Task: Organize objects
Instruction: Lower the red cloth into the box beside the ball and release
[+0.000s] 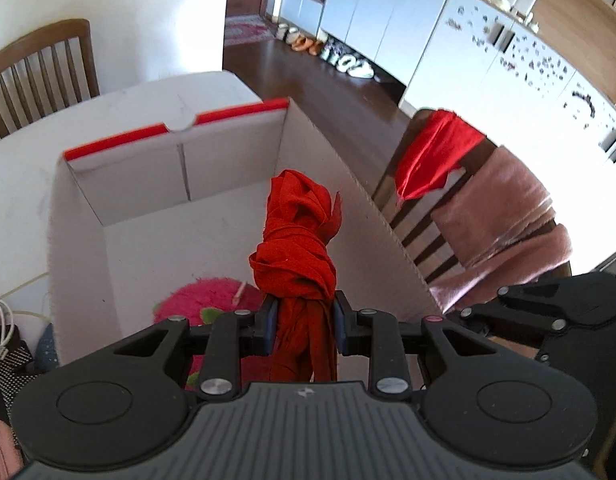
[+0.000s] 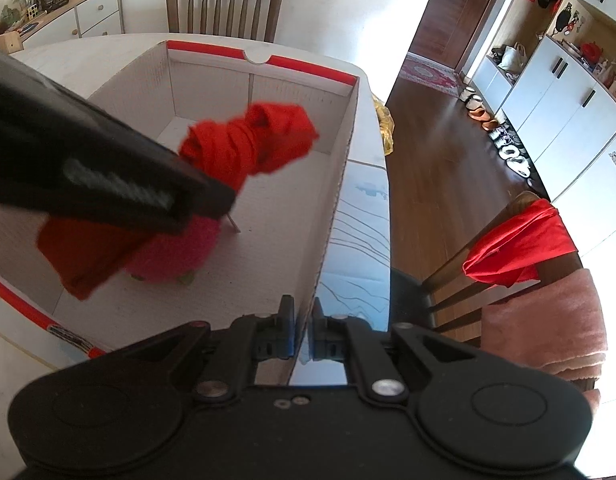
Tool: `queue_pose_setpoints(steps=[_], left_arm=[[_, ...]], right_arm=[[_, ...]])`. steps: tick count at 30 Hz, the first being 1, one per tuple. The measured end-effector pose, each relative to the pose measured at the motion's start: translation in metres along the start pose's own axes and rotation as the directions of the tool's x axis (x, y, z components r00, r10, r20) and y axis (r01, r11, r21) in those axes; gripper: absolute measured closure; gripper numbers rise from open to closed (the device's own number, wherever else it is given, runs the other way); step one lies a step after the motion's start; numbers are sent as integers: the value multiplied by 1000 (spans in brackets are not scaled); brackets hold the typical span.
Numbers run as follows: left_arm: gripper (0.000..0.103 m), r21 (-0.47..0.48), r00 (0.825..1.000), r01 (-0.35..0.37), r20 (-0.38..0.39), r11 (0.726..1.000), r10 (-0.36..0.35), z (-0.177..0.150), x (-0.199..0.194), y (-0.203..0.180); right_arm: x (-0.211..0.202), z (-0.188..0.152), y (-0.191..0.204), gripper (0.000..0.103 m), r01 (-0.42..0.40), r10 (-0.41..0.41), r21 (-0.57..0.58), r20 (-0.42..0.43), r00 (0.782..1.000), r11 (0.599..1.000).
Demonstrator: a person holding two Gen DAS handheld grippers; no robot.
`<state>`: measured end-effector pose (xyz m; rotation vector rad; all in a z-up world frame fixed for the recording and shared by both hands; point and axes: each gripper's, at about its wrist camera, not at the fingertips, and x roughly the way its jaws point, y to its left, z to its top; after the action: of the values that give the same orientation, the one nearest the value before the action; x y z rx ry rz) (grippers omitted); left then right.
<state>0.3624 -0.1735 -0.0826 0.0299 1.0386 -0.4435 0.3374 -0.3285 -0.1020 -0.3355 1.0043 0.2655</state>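
Landmark: the open white cardboard box (image 1: 227,168) with a red-trimmed rim, standing on a white table (image 2: 87,46).

Left gripper (image 1: 303,322): its two fingers are drawn narrow and clamp a knotted red cloth (image 1: 297,248), which rises from between the pads (image 1: 271,320) above the inside of the box. In the right wrist view the same cloth (image 2: 247,144) hangs over the box floor, its loose tail trailing below the left gripper's dark body (image 2: 107,176).

Pink plush toy (image 1: 205,304): lies on the box floor, directly under the held cloth; in the right wrist view it (image 2: 175,256) is partly covered by the cloth's tail.

Right gripper (image 2: 303,330): its fingers are nearly closed astride the right-hand wall of the box (image 2: 340,184), one finger inside and one outside; the corrugated edge runs between them.

Outside the box, beyond its right wall: a wooden chair (image 1: 412,216) bearing a second red garment (image 1: 432,156) over its back and a pink towel (image 1: 504,216) on its seat. A second chair (image 2: 223,8) stands beyond the far end of the box.
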Motion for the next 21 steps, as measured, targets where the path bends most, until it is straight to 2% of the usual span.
queue_pose_setpoints(steps=[3,6,12,15,16,19,21], left_arm=[[77,-8,1000,7,-26,1000,-7,-1,7,3],[77,8,999,-20,-42,1000,20,-4,13,4],[76,30,999,-9,-48,999,11,-8,18,5],[73,52,999,-13,-46,999,15,-8,20,2],[69,51,999,-11,-45,999,13,-8,20,2],[46,48,1000,-2,-27,999,3,-10,16,1],[42,55,1000,-7,-11,998,8,-11,12,1]], right_arm=[[0,0,0,98,-1,1,1,0,1000,1000],[1,0,0,98,-2,2,1,0,1000,1000],[2,-2,-1,98,-6,6,4,-2,1000,1000],[2,-2,-1,98,-7,7,5,-1,1000,1000],[2,-2,-1,98,-7,7,5,-1,1000,1000],[2,-2,-2,98,-7,7,6,-2,1000,1000],[3,-2,-1,98,-7,7,6,-2,1000,1000]])
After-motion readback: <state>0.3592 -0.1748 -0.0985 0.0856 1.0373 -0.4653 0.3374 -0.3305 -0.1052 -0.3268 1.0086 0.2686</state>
